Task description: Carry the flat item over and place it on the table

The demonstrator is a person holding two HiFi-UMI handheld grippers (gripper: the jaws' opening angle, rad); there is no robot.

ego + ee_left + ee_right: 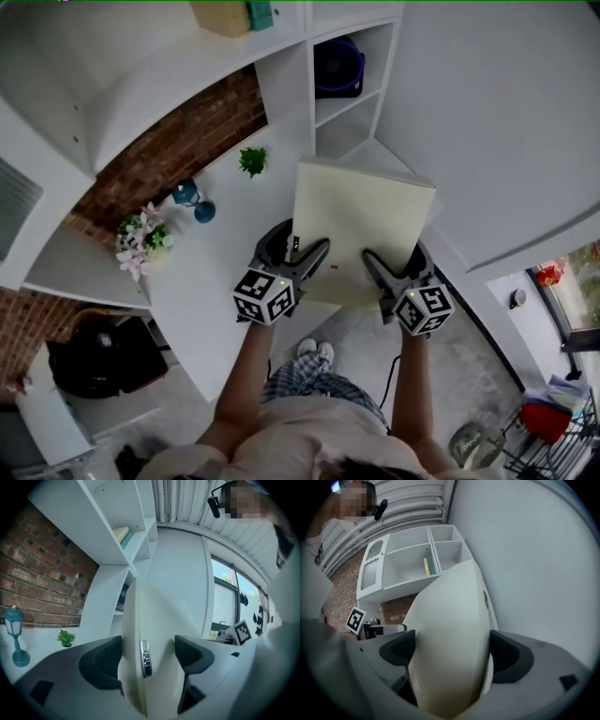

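The left claw [312,251] and right claw [373,265] are each clamping the near edge of the flat item [364,217], which is stretching away from the person over the counter's [220,281] near edge; bare counter is lying leftward, nearer the left claw.

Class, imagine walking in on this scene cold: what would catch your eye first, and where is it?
A large cream flat panel fills the middle, gripped at its near edge by the left gripper and the right gripper, jaws shut on it. To its left, on the white table by the brick wall, stand a small green plant, a teal lantern and pale flowers.
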